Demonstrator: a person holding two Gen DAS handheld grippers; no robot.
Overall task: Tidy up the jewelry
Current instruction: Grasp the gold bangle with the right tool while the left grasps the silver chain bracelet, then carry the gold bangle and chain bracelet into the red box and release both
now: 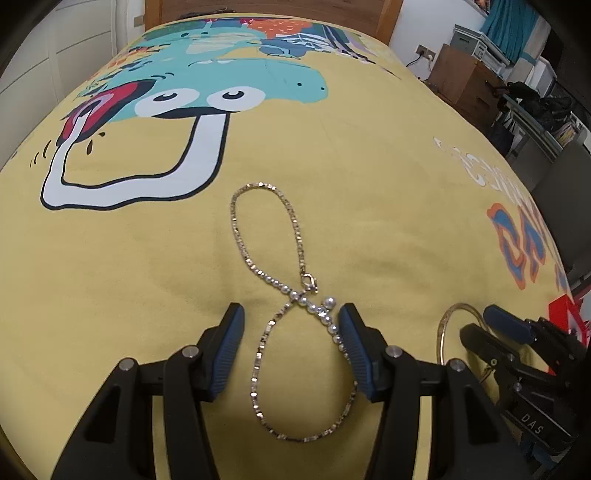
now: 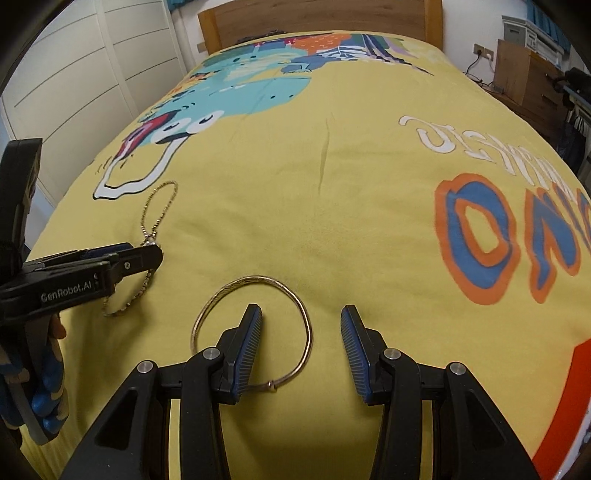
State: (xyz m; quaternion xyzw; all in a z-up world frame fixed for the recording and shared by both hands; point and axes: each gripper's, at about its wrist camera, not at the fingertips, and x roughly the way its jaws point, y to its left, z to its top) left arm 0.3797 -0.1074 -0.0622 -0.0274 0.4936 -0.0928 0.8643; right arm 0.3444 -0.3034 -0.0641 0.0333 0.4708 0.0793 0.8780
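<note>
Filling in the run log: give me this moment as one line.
left tool open, straddling chain necklace | right tool open, one finger inside bangle | both pieces lie on yellow bedspread | nothing gripped

Bed (image 1: 369, 155): wide, with a wooden headboard (image 2: 314, 18) at the far end.
Cover (image 2: 295, 184): yellow, smooth apart from one faint crease; printed with a teal cartoon creature (image 1: 229, 77), white lettering and big blue-and-orange letters (image 2: 509, 236).
Chain (image 1: 269, 258): silvery, partly pearl-beaded, lying flat on the cover, crossed over itself into a figure eight, with a clasp at the crossing.
Bangle (image 2: 306, 325): thin gold ring lying flat on the cover, near the chain but apart from it.
</note>
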